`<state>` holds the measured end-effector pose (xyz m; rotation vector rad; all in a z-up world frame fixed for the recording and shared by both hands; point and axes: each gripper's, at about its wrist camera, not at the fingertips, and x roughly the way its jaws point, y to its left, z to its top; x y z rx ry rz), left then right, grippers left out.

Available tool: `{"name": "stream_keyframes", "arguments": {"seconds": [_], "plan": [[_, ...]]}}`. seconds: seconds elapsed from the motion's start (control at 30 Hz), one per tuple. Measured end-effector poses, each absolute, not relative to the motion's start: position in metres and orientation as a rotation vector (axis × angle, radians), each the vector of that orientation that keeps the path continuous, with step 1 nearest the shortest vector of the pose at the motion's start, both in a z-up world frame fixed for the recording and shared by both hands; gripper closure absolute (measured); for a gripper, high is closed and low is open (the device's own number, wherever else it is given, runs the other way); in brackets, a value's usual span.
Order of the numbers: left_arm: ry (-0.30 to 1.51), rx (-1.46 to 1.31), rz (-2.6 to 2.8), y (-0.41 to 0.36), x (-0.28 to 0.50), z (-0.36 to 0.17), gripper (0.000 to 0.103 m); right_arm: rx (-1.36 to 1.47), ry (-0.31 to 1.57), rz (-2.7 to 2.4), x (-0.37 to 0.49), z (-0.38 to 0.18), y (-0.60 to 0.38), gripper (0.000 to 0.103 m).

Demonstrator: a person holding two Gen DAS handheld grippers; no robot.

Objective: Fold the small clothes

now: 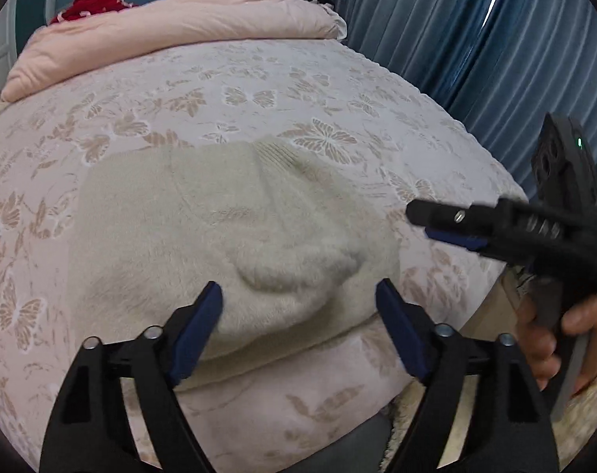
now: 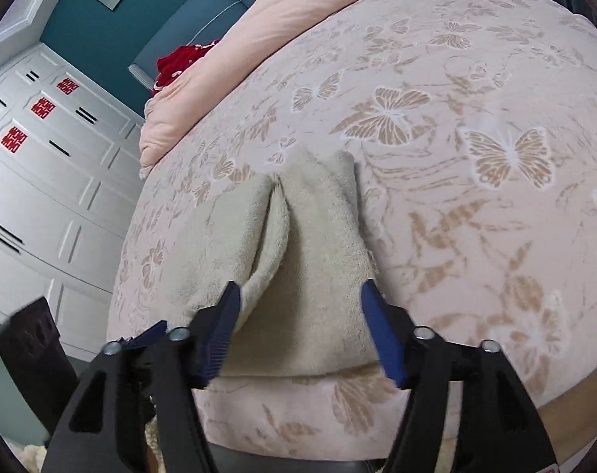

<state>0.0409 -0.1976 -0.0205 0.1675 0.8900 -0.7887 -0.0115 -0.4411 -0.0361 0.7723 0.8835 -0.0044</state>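
Observation:
A cream fuzzy garment (image 1: 235,236) lies folded on the bed near its front edge; it also shows in the right wrist view (image 2: 298,268), with two folded flaps meeting along a crease. My left gripper (image 1: 298,299) is open just above the garment's near edge, holding nothing. My right gripper (image 2: 300,303) is open over the garment's near edge, holding nothing. In the left wrist view the right gripper (image 1: 436,220) shows from the side, hovering at the garment's right side, held by a hand (image 1: 554,339).
The bed has a pink butterfly-patterned cover (image 1: 298,90). A pink duvet (image 1: 172,35) and a red cloth (image 1: 89,4) lie at the head. Blue curtains (image 1: 475,39) hang on the right. A white wardrobe (image 2: 42,165) stands left of the bed.

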Motion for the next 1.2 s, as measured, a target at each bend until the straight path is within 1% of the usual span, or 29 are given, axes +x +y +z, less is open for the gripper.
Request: {"name": "stream_keyframes", "arguments": {"seconds": [0.03,0.07,0.2,0.3,0.37,0.4,0.43,0.47,0.5,0.53,0.63,0.67,0.73,0.77,0.83,0.87,0.9,0.93,0.97,1.0,1.03,1.07,1.1,1.13,1.17,1.2], "plan": [[0.865,0.2,-0.766,-0.189,0.033,-0.022,0.011,0.785,0.884,0.02,-0.011,-0.035,-0.44,0.023],[0.85,0.234,-0.733,-0.181,0.029,-0.026,0.011,0.808,0.893,0.053,-0.007,-0.036,-0.436,0.021],[0.834,0.377,-0.605,-0.157,0.023,-0.048,0.011,0.945,0.977,0.175,0.032,-0.056,-0.428,0.02],[0.842,0.424,-0.545,-0.144,0.032,-0.064,0.011,0.907,1.079,0.229,0.074,-0.067,-0.405,0.02],[0.867,0.375,-0.55,-0.139,0.042,-0.069,0.011,0.883,1.164,0.236,0.104,-0.078,-0.39,0.021],[0.884,0.338,-0.552,-0.137,0.047,-0.071,0.018,0.862,1.198,0.234,0.115,-0.082,-0.382,0.026],[0.904,0.314,-0.542,-0.135,0.053,-0.072,0.039,0.829,1.218,0.23,0.123,-0.082,-0.373,0.058],[0.93,0.296,-0.518,-0.133,0.059,-0.071,0.051,0.778,1.231,0.225,0.13,-0.077,-0.366,0.086],[0.952,0.26,-0.509,-0.129,0.065,-0.069,0.07,0.74,1.215,0.233,0.134,-0.066,-0.362,0.087],[0.972,0.195,-0.513,-0.121,0.071,-0.063,0.08,0.738,1.155,0.261,0.132,-0.049,-0.364,0.088],[0.971,0.079,-0.565,-0.113,0.076,-0.042,0.087,0.764,0.944,0.345,0.111,0.008,-0.391,0.09],[0.952,0.086,-0.592,-0.116,0.073,-0.036,0.087,0.766,0.903,0.346,0.101,0.016,-0.402,0.09],[0.941,0.131,-0.63,-0.133,0.066,-0.032,0.087,0.736,0.902,0.271,0.085,0.003,-0.423,0.09],[0.956,0.145,-0.642,-0.142,0.064,-0.035,0.087,0.729,0.956,0.202,0.079,-0.022,-0.434,0.09],[1.018,0.179,-0.667,-0.161,0.063,-0.055,0.087,0.762,1.114,0.083,0.069,-0.09,-0.452,0.089],[1.045,0.208,-0.671,-0.171,0.06,-0.066,0.087,0.831,1.145,0.072,0.062,-0.121,-0.461,0.089],[1.048,0.243,-0.662,-0.178,0.055,-0.073,0.086,0.947,1.08,0.103,0.053,-0.13,-0.471,0.089],[1.026,0.278,-0.646,-0.182,0.049,-0.075,0.083,1.044,1.024,0.125,0.046,-0.131,-0.48,0.087],[1.001,0.29,-0.645,-0.183,0.044,-0.072,0.081,1.073,1.002,0.119,0.042,-0.125,-0.484,0.079],[0.986,0.287,-0.652,-0.181,0.04,-0.068,0.075,1.037,0.995,0.102,0.04,-0.116,-0.485,0.076],[0.986,0.285,-0.667,-0.179,0.038,-0.063,0.064,0.971,0.987,0.081,0.036,-0.103,-0.484,0.073],[0.986,0.279,-0.679,-0.176,0.036,-0.057,0.06,0.922,0.97,0.063,0.029,-0.091,-0.484,0.065],[0.977,0.269,-0.685,-0.171,0.033,-0.05,0.05,0.885,0.95,0.048,0.018,-0.079,-0.483,0.06],[0.96,0.253,-0.69,-0.165,0.03,-0.041,0.042,0.863,0.929,0.046,0.008,-0.069,-0.481,0.049],[0.942,0.235,-0.692,-0.16,0.028,-0.035,0.038,0.85,0.912,0.046,-0.005,-0.06,-0.478,0.046],[0.924,0.221,-0.692,-0.154,0.025,-0.029,0.029,0.834,0.899,0.058,-0.015,-0.054,-0.476,0.046]]}}
